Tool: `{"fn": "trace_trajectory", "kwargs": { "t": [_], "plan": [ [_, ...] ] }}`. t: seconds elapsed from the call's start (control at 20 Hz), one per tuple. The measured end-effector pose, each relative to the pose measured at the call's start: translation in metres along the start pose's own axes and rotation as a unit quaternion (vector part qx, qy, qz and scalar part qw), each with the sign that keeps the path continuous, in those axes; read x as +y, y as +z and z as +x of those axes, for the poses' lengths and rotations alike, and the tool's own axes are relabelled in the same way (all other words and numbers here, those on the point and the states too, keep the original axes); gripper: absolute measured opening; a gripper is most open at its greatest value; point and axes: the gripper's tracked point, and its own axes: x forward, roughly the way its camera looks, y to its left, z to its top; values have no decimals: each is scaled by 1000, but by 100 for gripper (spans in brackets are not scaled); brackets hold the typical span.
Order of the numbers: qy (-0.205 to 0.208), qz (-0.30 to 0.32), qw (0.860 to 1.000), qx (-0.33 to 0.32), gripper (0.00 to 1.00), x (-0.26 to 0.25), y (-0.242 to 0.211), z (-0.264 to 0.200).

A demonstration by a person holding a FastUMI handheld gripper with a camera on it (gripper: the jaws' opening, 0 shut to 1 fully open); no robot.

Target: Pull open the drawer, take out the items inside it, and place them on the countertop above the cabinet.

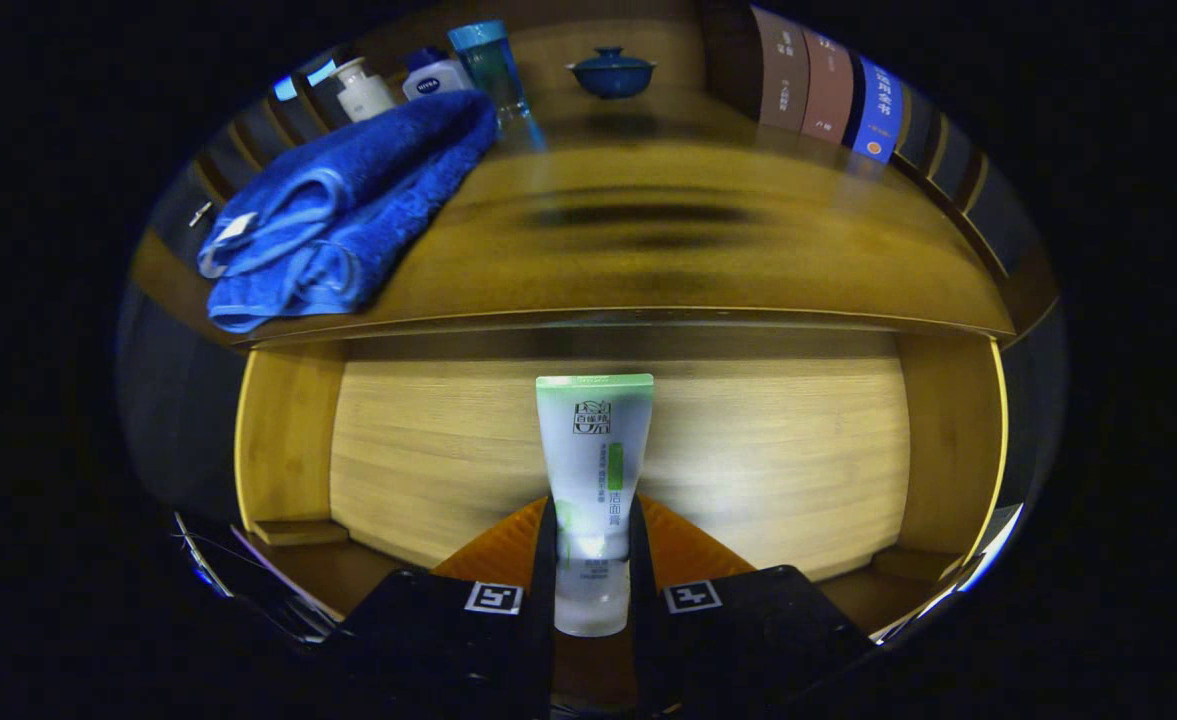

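A white tube with a green end (594, 470) stands upright between my two fingers, and my gripper (593, 560) is shut on its lower part. The tube is held over the open wooden drawer (748, 460), whose pale bottom shows behind it. Beyond and above the drawer lies the wooden countertop (708, 260) of the cabinet.
A folded blue towel (338, 215) lies on the countertop's left part. Behind it stand a white bottle (362, 90), a small blue-capped bottle (436, 75) and a teal-capped tube (493, 65). A blue lidded bowl (611, 73) sits at the back, with books (828, 85) to its right.
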Motion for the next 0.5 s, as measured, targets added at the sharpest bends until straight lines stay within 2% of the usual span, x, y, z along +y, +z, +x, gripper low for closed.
{"fn": "trace_trajectory", "kwargs": {
  "t": [0.25, 0.5],
  "plan": [
    [14, -1, 999, -30, 37, 6, 15, -39],
    [15, 10, 999, -44, 36, 3, 49, -60]
  ]
}}
